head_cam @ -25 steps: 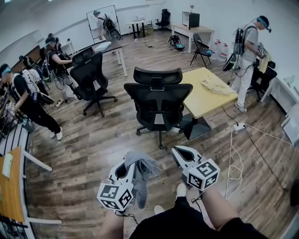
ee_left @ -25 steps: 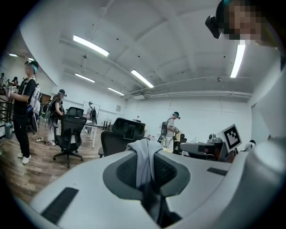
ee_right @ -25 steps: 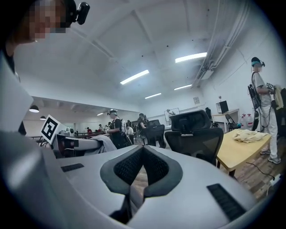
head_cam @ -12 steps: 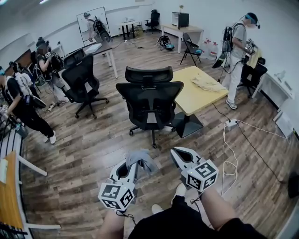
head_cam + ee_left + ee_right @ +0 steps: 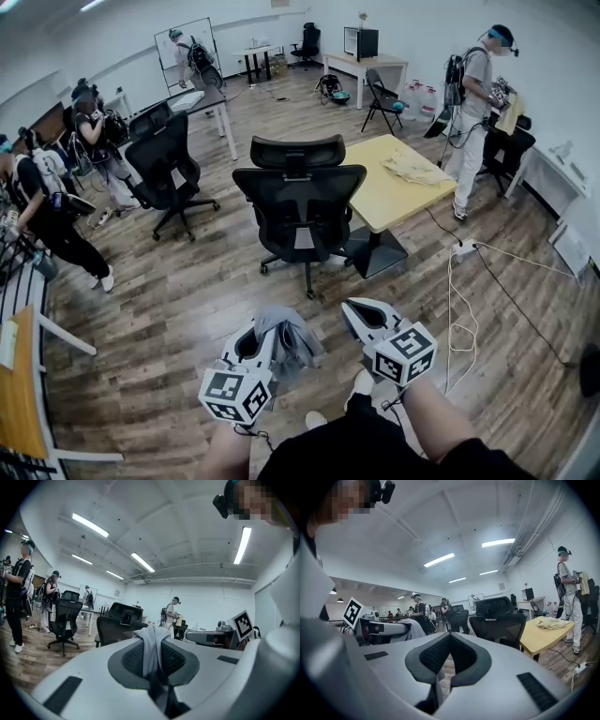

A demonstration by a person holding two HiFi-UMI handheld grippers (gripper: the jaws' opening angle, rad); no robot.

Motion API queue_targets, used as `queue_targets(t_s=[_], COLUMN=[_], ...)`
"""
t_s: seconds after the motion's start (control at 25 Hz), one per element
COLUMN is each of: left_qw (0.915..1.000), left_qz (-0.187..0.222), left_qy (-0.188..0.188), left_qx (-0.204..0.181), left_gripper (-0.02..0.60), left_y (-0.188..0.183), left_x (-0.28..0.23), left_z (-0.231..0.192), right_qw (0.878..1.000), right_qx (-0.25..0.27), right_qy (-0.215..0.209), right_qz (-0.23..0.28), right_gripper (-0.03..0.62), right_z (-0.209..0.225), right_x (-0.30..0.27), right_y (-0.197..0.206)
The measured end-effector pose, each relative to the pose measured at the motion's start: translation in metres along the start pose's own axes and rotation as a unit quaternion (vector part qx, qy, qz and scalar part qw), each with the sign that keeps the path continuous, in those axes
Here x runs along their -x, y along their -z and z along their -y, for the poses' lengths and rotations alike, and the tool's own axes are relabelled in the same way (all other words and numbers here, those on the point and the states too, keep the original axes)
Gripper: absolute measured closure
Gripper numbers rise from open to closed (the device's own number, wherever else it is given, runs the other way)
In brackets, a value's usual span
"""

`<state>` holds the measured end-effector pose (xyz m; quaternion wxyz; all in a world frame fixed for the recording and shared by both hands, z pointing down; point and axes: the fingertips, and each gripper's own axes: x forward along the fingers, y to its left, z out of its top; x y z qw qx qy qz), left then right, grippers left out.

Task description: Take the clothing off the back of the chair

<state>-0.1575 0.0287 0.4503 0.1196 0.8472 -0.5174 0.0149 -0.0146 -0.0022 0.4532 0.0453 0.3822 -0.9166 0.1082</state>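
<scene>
While the left gripper [image 5: 261, 332] has its jaws clamped on the grey clothing [image 5: 298, 343], held near the person, the right gripper [image 5: 362, 313] has its jaws closed on nothing. The chair [image 5: 300, 192] ahead stands bare-backed, so removal looks done. What remains is likely setting the garment down, perhaps on the yellow table [image 5: 398, 202].

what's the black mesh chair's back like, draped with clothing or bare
Bare: nothing is draped over the black mesh office chair. The grey cloth garment hangs bunched from the left gripper, whose jaws are shut on it.
</scene>
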Motion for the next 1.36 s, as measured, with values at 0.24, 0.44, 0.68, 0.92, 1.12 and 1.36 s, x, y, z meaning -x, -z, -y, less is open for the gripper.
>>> queue_targets(t_s=[0.24,0.44,0.68,0.92,1.12,1.36], left_qw=[1.0000,1.0000,1.0000,1.0000,1.0000,1.0000], left_qz=[0.001,0.002,0.003,-0.002,-0.001,-0.002], left_qy=[0.003,0.005,0.003,0.003,0.004,0.006], left_qx=[-0.003,-0.005,-0.005,-0.003,-0.003,-0.003], left_gripper=[0.528,0.528,0.529,0.528,0.528,0.528], left_y=[-0.003,-0.001,-0.002,0.000,0.000,0.001], left_x=[0.000,0.000,0.000,-0.003,-0.004,-0.009], left_z=[0.005,0.011,0.012,0.012,0.010,0.006], right_qw=[1.000,1.000,1.000,1.000,1.000,1.000], right_qx=[0.001,0.002,0.000,-0.001,0.000,0.003], right_qy=[-0.001,-0.001,0.000,-0.001,-0.001,-0.002], right_qz=[0.001,0.001,0.001,-0.001,-0.002,-0.004], right_gripper=[0.582,0.582,0.582,0.582,0.582,0.582], right_z=[-0.002,-0.001,0.000,0.002,0.003,0.007], right_x=[0.005,0.010,0.012,0.011,0.008,0.002], right_y=[-0.001,0.002,0.003,0.004,0.004,0.004])
